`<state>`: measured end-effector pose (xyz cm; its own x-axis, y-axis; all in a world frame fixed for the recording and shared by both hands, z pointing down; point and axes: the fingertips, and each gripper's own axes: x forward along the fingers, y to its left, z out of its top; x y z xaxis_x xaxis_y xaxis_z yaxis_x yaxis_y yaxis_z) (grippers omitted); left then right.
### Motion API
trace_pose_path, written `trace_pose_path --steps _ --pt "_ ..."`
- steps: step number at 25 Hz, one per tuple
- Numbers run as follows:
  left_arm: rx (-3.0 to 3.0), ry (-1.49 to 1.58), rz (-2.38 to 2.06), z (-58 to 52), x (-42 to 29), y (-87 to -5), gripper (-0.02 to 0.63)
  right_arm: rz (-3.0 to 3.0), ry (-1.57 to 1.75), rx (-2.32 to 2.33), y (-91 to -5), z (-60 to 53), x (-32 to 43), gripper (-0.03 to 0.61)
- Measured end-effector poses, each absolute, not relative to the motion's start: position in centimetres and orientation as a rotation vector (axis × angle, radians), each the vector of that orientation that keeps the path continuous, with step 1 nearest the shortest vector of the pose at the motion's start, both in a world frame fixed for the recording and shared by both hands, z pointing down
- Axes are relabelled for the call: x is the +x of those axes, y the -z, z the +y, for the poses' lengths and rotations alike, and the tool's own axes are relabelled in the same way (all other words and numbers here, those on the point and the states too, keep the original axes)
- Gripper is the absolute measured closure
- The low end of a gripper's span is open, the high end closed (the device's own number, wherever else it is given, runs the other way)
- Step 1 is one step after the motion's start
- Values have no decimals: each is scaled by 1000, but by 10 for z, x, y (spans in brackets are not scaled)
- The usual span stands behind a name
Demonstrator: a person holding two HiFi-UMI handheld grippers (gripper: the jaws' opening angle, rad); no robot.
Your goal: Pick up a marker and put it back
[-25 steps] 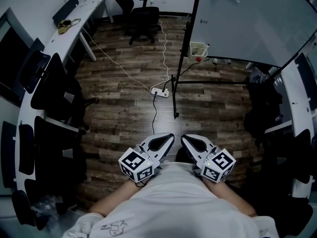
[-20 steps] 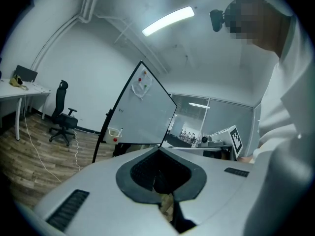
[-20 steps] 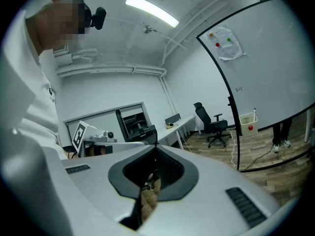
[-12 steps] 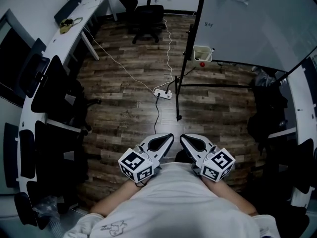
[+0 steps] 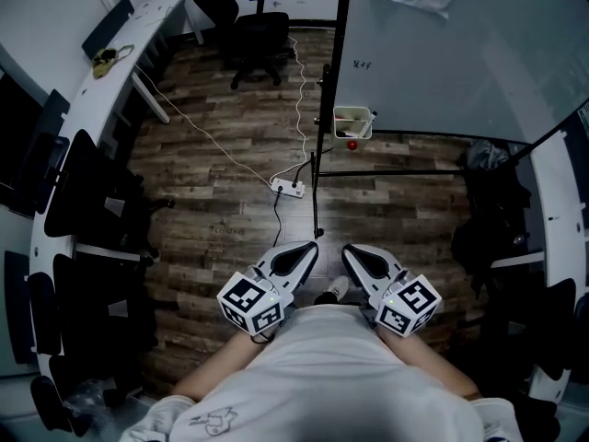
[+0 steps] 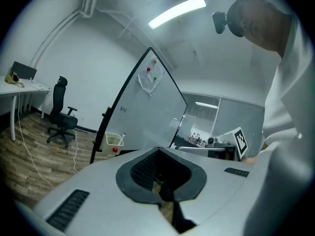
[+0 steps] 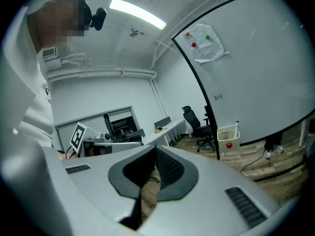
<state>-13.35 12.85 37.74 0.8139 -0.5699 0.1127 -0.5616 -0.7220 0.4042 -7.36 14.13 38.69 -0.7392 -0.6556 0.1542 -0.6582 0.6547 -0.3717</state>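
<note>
Right gripper (image 7: pixel 154 146) empty (marker (image 7: pixel 236 125) in bin (image 7: pixel 227 137))

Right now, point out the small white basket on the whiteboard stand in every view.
Head view: basket, upper centre, under the whiteboard edge.
Left gripper view: basket, left of centre.
Right gripper view: basket, right of centre.
Shared landmark: black office chair, left of it everywhere.

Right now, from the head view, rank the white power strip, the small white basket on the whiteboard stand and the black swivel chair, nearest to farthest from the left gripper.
From the left gripper:
1. White power strip, just ahead of the jaws.
2. Small white basket, ahead to the right, on the whiteboard stand.
3. Black swivel chair, farthest back.
</note>
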Motion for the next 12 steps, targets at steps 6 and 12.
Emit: trace_pose_path --steps 6,12 --pt "2552 69 -838 84 -81 -375 609 -2859 -656 1135 -388 95 -23 568" --pt "2572 40 -806 62 -46 -375 609 -2855 -680 1183 -388 79 14 566"
